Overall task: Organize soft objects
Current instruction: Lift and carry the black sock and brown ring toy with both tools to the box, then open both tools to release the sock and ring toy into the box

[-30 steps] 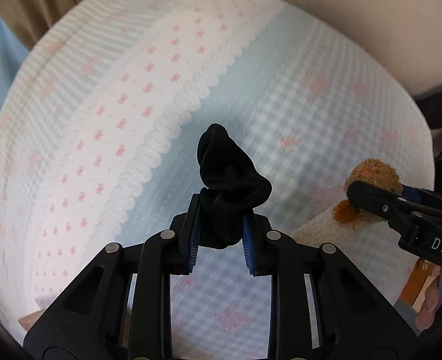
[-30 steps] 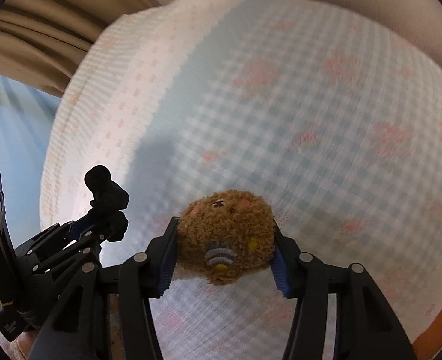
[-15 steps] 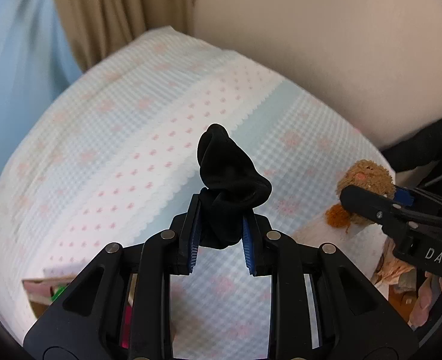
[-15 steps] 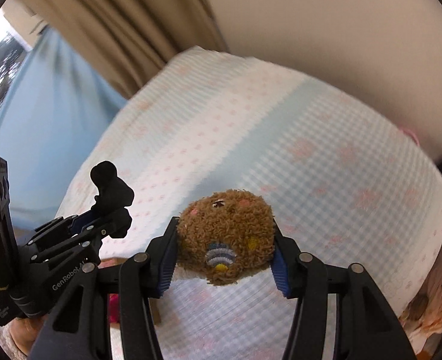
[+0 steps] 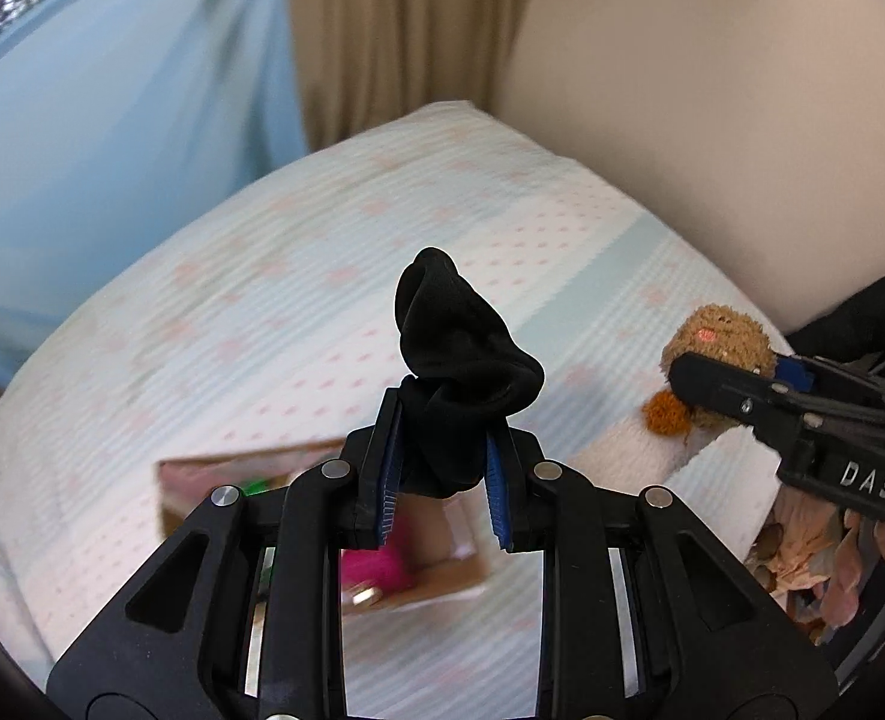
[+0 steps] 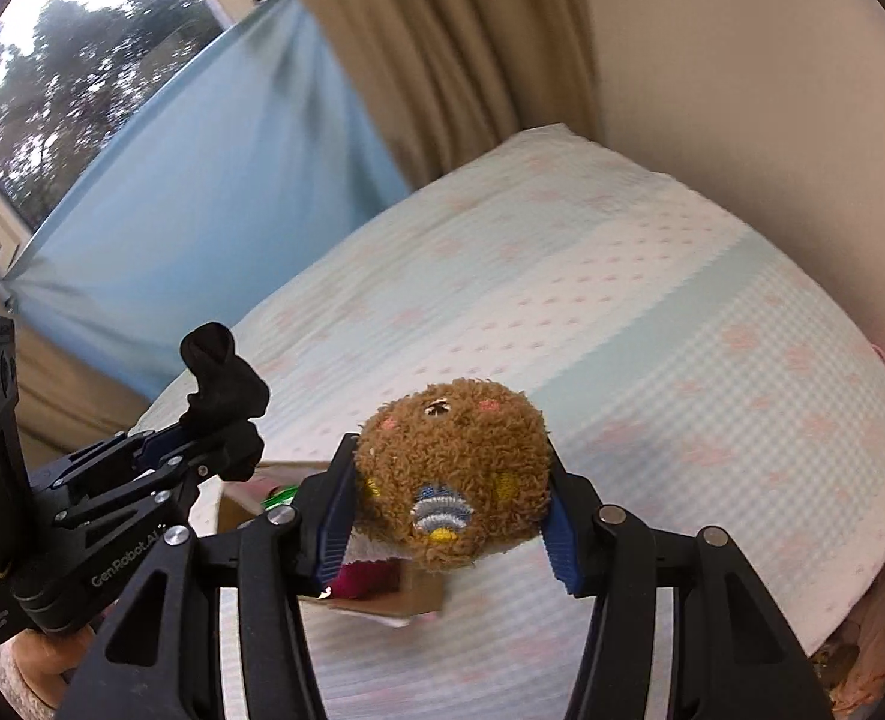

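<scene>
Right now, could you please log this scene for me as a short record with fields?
left gripper: shut on black fabric bundle
right gripper: shut on brown fuzzy plush toy
surface: pastel blue-and-pink patterned bed cover
container: open cardboard box on the bed, below both grippers
box contents: pink fluffy item, green item
background: beige curtain, blue curtain

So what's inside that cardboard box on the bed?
Inside the cardboard box, something bright pink and something green show. The left gripper, holding a black sock, covers the rest.
</scene>
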